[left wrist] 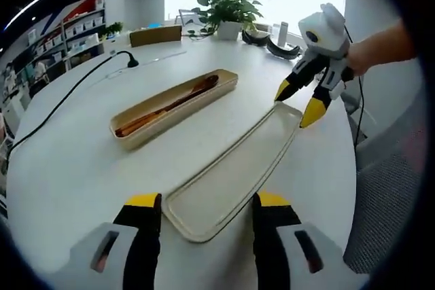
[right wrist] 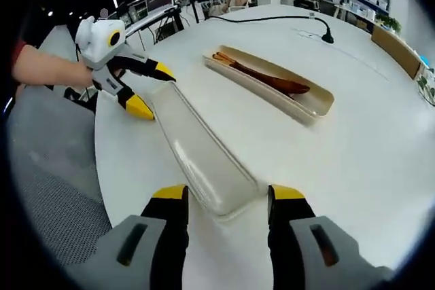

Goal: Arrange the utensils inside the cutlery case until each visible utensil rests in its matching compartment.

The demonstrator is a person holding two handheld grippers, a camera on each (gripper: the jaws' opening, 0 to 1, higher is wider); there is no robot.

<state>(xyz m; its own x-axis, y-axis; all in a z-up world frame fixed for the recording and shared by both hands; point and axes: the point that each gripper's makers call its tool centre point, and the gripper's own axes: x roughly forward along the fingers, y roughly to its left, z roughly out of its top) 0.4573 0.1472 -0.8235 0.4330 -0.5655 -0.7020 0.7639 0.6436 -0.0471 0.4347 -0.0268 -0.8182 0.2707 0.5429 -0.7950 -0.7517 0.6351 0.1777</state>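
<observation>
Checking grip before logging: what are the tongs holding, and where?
Nothing yet. Both tongs, left and right, stand open around opposite ends of the flat beige plastic lid.

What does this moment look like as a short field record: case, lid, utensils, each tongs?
case: open beige cutlery case on the white table
utensils: wooden utensils lying inside the case
lid: lid flat on the table beside the case, hollow side up
left tongs: left tongs open, straddling one lid end
right tongs: right tongs open, straddling the opposite end

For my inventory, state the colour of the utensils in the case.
Dark reddish-brown wood utensils, clearest in the right gripper view.
</observation>
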